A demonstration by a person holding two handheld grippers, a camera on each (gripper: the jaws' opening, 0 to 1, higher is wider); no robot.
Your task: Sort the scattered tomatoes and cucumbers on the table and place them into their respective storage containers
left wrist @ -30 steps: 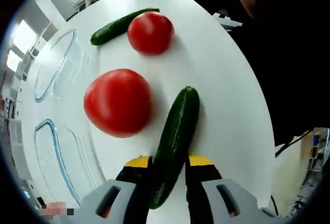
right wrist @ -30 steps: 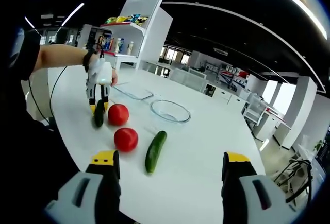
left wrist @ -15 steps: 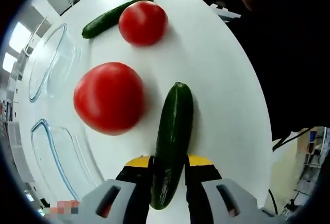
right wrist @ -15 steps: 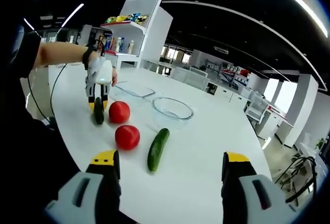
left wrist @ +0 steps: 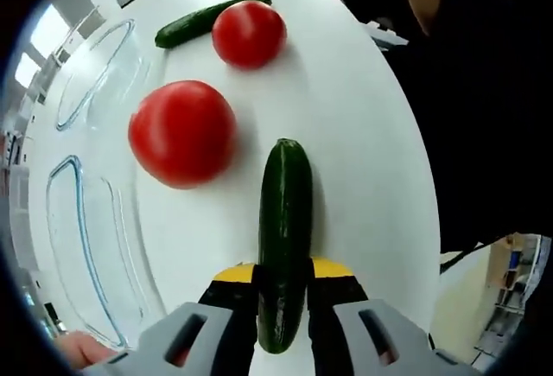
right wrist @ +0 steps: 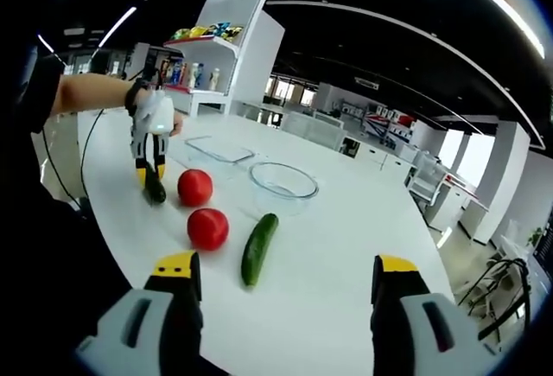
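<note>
- White and round-edged, the surface (right wrist: 346,246) sits in a big open office; behind it I see a white shelf unit (right wrist: 226,35) with colourful packets on top.
- My left claw (left wrist: 283,283) is clamped narrow on the near end of a cucumber (left wrist: 283,238), which points straight ahead between the yellow-tipped jaws.
- From the right gripper view, that same left claw (right wrist: 149,171) hangs at the far left of the surface with the held cucumber (right wrist: 155,190) angled downward; I cannot tell whether its tip touches the surface.
- My right claw (right wrist: 287,281) is spread wide, holding nothing, above the near edge of the surface.
- Two tomatoes lie loose: the nearer tomato (left wrist: 182,133) just left of the held cucumber, the farther tomato (left wrist: 249,34) beyond it.
- A second cucumber (left wrist: 207,20) lies just beside the farther tomato.
- Two clear glass containers stand at the left of the left gripper view: a round bowl (left wrist: 97,72) and a rectangular dish (left wrist: 73,255). I see nothing in either.
- In the right gripper view, the round bowl (right wrist: 283,186) sits behind the loose cucumber (right wrist: 258,248), and the rectangular dish (right wrist: 218,149) further back.
</note>
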